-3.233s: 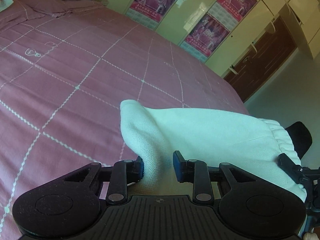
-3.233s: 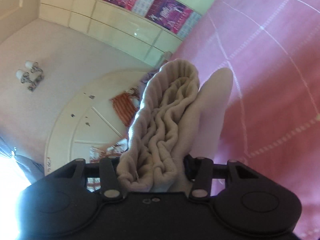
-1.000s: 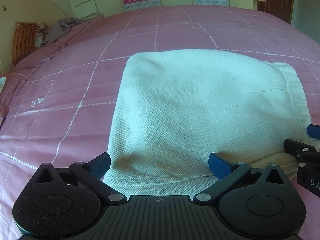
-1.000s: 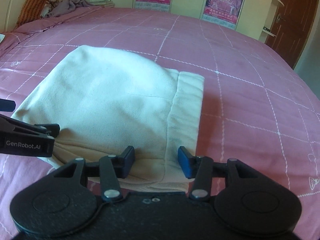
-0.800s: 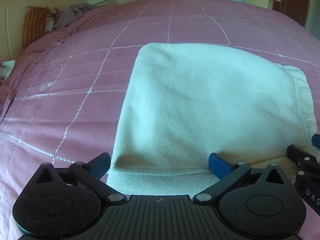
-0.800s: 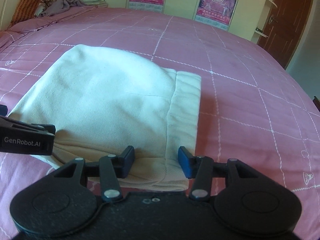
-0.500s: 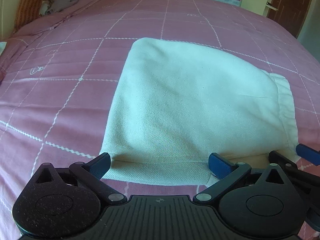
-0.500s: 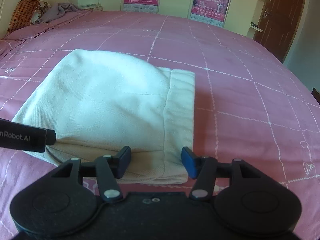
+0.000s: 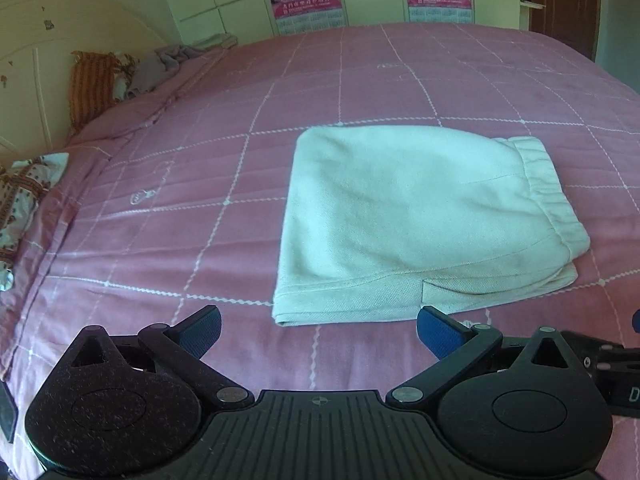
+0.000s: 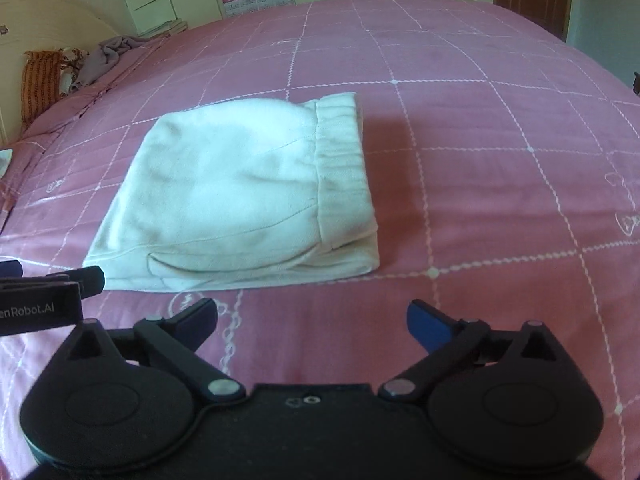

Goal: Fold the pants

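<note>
Pink quilted bed (image 9: 360, 80) is spread beneath folded pants (image 9: 420, 216), lying crosswise just ahead of left gripper (image 9: 318, 330) and right gripper (image 10: 312, 322), both spread wide, nothing held.

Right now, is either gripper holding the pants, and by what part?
Nothing is held. The left gripper and right gripper are both open, short of the folded pants, which lie free on the bed.
</note>
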`<state>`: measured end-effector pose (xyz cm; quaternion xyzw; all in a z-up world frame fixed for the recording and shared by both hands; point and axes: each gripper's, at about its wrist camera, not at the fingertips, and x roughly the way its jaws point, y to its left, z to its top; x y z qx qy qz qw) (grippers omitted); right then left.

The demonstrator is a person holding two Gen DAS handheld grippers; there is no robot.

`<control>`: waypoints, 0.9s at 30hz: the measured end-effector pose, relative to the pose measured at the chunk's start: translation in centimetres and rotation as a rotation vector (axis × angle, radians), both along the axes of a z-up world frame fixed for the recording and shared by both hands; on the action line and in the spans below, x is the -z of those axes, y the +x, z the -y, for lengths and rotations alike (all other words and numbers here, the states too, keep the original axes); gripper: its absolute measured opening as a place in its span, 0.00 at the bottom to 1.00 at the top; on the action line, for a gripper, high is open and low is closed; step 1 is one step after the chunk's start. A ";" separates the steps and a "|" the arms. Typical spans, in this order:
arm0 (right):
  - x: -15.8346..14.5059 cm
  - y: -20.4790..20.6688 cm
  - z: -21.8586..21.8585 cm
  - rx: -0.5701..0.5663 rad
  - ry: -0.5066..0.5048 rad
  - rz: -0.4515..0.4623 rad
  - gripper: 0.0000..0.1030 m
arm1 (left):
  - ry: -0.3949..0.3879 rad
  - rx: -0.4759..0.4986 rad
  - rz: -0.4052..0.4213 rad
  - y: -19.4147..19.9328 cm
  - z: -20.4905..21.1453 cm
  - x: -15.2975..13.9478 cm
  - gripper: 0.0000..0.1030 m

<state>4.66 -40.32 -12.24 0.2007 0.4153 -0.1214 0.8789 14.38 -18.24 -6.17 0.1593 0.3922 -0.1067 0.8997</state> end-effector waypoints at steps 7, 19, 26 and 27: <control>-4.6 -7.4 -3.7 -0.146 -0.019 0.104 1.00 | -0.052 0.043 0.097 -7.2 -4.0 -5.1 1.00; -12.0 -19.9 -7.1 -0.017 -0.177 0.394 1.00 | -0.121 0.093 0.236 -19.3 -8.7 -10.5 1.00; -13.2 -23.2 -7.0 0.137 -0.242 0.464 1.00 | -0.152 0.101 0.253 -23.4 -9.3 -12.3 1.00; -13.3 -23.3 -7.0 0.145 -0.254 0.464 1.00 | -0.159 0.096 0.252 -23.7 -9.4 -12.4 1.00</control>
